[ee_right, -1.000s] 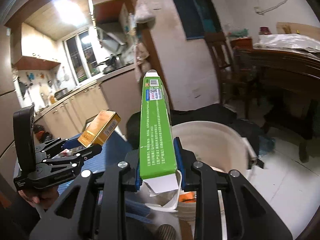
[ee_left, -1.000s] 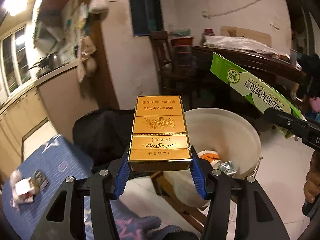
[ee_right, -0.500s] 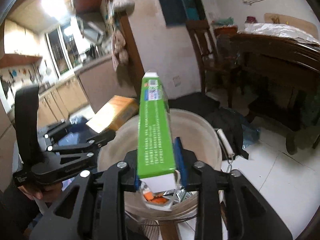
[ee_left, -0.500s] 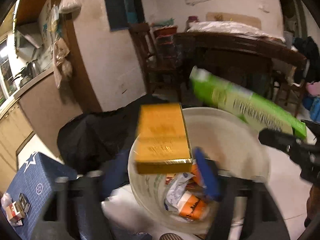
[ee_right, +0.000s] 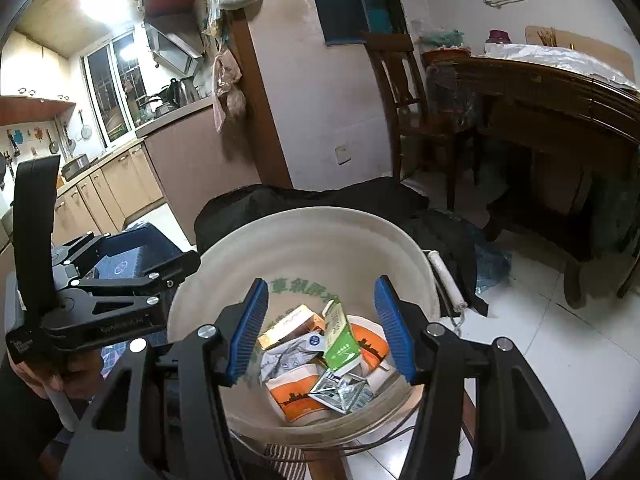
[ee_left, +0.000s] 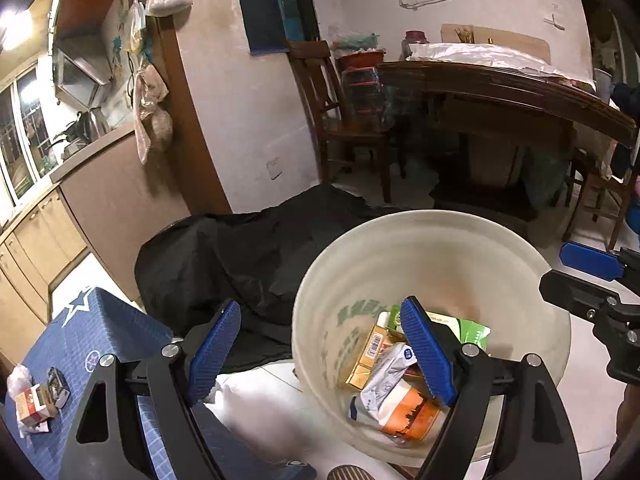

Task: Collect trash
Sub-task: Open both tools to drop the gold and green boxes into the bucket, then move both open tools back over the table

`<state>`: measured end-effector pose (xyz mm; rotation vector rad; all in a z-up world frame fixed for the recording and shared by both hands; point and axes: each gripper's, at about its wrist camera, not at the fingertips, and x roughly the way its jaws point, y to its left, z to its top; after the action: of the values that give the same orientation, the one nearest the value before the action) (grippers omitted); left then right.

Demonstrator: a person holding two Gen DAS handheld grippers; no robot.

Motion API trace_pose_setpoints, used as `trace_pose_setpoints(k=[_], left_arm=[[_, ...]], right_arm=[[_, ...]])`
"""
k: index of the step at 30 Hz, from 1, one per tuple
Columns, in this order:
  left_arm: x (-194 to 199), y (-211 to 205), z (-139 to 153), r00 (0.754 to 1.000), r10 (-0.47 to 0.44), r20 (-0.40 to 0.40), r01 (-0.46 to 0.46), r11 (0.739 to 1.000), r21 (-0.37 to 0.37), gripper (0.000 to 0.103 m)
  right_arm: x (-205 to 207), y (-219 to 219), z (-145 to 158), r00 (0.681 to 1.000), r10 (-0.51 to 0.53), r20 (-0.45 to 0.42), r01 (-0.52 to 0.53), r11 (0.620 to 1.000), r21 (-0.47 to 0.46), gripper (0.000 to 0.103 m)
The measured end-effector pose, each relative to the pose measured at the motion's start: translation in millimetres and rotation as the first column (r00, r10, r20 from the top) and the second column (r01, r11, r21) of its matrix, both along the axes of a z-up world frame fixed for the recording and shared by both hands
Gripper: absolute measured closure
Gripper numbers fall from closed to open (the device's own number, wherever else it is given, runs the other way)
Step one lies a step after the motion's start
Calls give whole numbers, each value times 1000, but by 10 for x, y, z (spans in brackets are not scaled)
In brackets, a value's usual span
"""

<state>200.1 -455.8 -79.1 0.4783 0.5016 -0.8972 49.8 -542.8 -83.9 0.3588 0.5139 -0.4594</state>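
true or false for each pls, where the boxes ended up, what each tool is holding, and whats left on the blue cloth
1. The gold box lies inside the white bucket. True.
2. The right tool is clamped on the green box. False: its jaws have just been opening, nothing sits between them, and the green box lies in the bucket.
3. The left tool is open and holds nothing. True.
4. The bucket holds only those two boxes. False: an orange and white pack and crumpled silvery wrappers lie there too.
5. Small items lie on the blue star-print cloth. True.
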Motion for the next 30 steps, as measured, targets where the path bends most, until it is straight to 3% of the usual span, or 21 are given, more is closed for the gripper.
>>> trace_pose_setpoints(k=[10, 16, 24, 30], left_arm=[[-3, 225, 65, 997, 65, 46, -65, 998, 2, 20], [52, 405, 75, 995, 87, 40, -87, 996, -2, 20], [125, 791, 135, 990, 141, 6, -141, 987, -71, 20], [203, 1125, 173, 985, 163, -50, -168, 977, -132, 20]], right_arm=[[76, 183, 61, 1000, -9, -10, 9, 999, -40, 49], [144, 331, 118, 999, -34, -39, 29, 993, -115, 30], [276, 562, 207, 993, -85, -78, 66, 973, -223, 7], [428, 725, 240, 987, -114, -114, 79, 957, -278, 6]])
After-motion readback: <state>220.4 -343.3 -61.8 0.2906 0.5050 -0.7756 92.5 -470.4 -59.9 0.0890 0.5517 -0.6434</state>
